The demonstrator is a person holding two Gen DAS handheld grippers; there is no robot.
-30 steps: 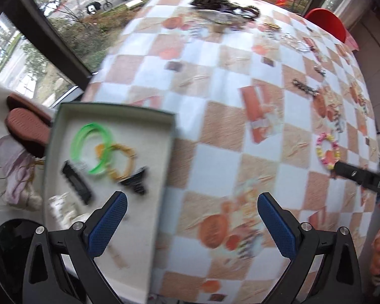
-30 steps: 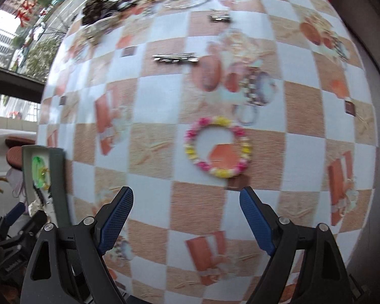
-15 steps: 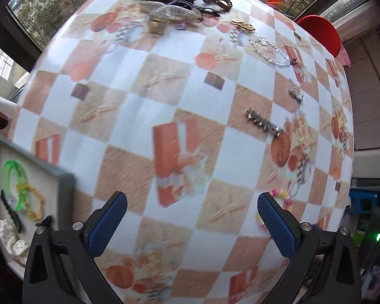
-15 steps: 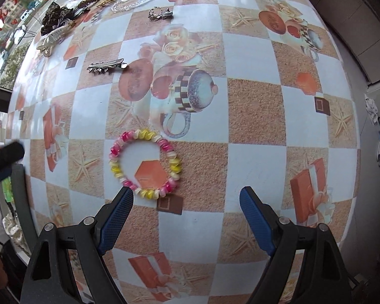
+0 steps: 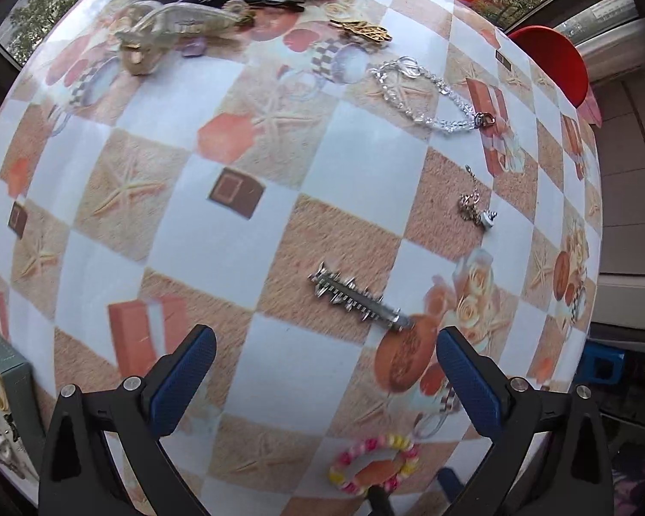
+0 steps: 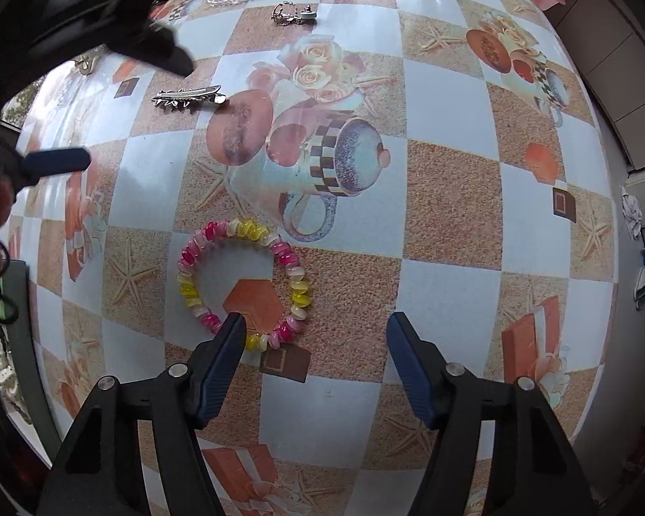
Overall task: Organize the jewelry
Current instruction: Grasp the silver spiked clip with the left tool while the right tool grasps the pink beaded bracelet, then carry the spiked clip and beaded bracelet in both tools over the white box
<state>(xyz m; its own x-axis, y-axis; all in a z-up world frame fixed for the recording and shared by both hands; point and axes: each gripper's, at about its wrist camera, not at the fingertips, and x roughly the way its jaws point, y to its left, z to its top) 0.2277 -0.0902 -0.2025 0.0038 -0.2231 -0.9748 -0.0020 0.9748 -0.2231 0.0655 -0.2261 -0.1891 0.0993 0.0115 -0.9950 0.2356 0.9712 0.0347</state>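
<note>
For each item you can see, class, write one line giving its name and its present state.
Right gripper: jaws closing, one finger inside the ring, not yet gripping.
Left gripper: jaws open, empty.
Beaded bracelet: flat on the table, not lifted.
Silver spiked clip: lying loose on the table.
Crystal chain: unclasped, stretched out.

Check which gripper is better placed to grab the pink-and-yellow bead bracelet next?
Right. The right gripper points down over the bead bracelet, one finger already inside the loop, jaws closing around its near rim. The left gripper hangs open nearer the silver hair clip.
</note>
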